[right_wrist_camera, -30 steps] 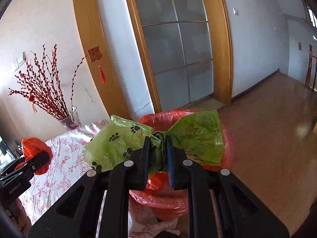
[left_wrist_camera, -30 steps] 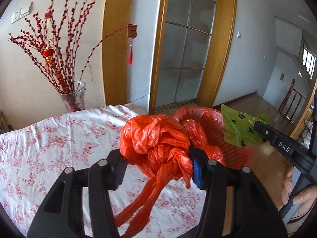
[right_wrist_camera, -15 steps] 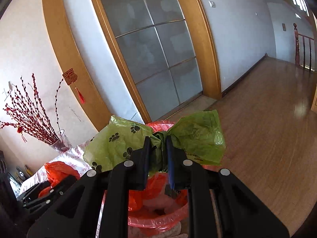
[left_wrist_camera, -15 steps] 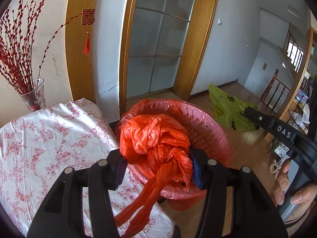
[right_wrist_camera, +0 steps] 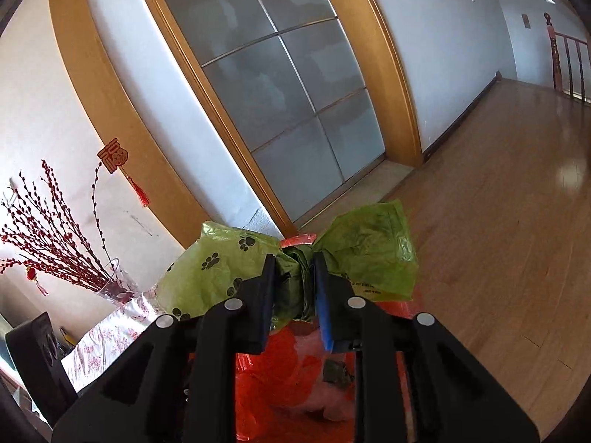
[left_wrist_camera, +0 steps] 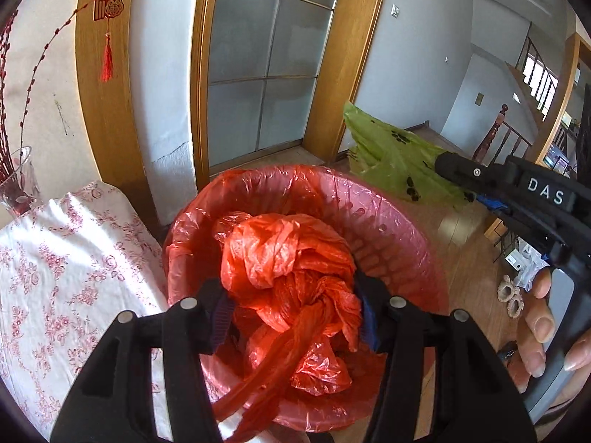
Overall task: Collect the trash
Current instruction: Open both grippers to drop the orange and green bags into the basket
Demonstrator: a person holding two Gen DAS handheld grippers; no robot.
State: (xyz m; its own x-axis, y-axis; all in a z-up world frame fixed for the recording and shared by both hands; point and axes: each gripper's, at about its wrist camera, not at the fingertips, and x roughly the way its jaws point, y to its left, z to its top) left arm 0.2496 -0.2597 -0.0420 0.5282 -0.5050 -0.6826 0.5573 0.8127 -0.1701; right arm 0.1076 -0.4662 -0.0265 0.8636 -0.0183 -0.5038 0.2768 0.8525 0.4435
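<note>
Both bags over the bin, neither dropped yet.

My left tool (left_wrist_camera: 293, 313) holds the knotted orange bag (left_wrist_camera: 291, 273) between its pads, right above the mouth of the red-lined bin (left_wrist_camera: 399, 229) that stands beside the counter (left_wrist_camera: 74, 258). My right tool (right_wrist_camera: 293, 295) has just been easing its jaws apart; the twisted neck of the green paw-print bag (right_wrist_camera: 354, 251) sits between them, and whether the pads grip it I cannot tell. That bag hangs near the bin's far rim. I judge collecting done; letting go of both is what remains.
</note>
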